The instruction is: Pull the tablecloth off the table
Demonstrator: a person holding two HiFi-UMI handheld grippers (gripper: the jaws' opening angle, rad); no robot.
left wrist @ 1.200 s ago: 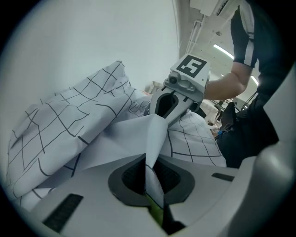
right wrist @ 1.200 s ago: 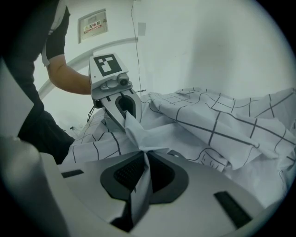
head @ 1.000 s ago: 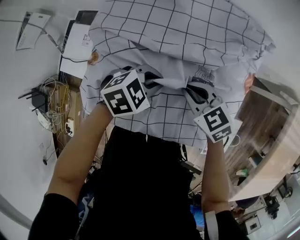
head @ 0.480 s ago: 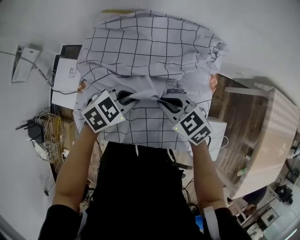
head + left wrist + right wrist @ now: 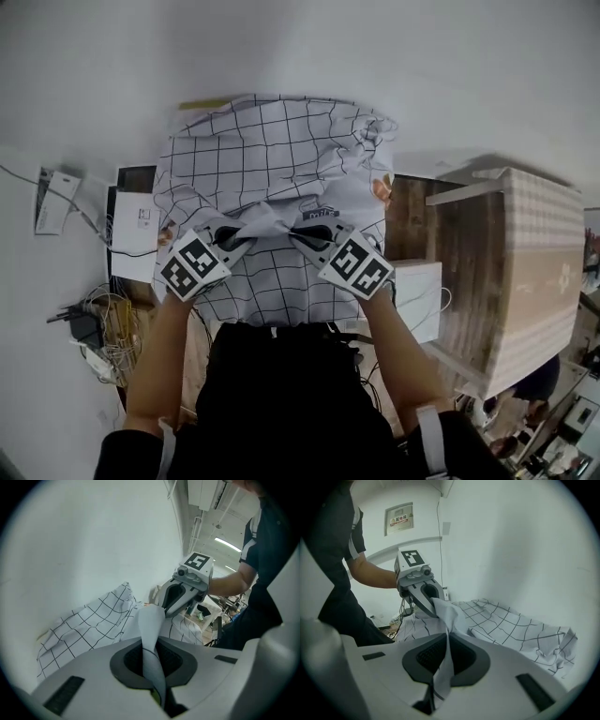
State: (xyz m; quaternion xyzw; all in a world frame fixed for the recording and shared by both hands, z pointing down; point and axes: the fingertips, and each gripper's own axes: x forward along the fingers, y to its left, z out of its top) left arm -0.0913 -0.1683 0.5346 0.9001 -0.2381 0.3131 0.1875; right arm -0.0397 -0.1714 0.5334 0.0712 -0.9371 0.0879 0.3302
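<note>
A white tablecloth with a black grid (image 5: pixel 272 155) lies crumpled over a table against the wall; a bare table corner (image 5: pixel 381 188) shows at its right. Both grippers hold its near hem, side by side. My left gripper (image 5: pixel 246 240) is shut on a fold of the tablecloth (image 5: pixel 149 634), which runs up between its jaws. My right gripper (image 5: pixel 300 238) is shut on another fold of the tablecloth (image 5: pixel 446 630). Each gripper view also shows the other gripper: the right gripper (image 5: pixel 183 588) and the left gripper (image 5: pixel 420 588), both pinching the cloth.
A second table with a checked cover (image 5: pixel 536 272) stands to the right. A white box (image 5: pixel 418 298) sits on the wooden floor beside my right arm. White devices (image 5: pixel 137 232) and tangled cables (image 5: pixel 98 328) lie at the left. A white wall (image 5: pixel 300 47) backs the table.
Both grippers have come closer together and toward my body, still pinching the hem. The cloth now looks smaller and farther away, bunched up, and more of the wall and floor shows.
</note>
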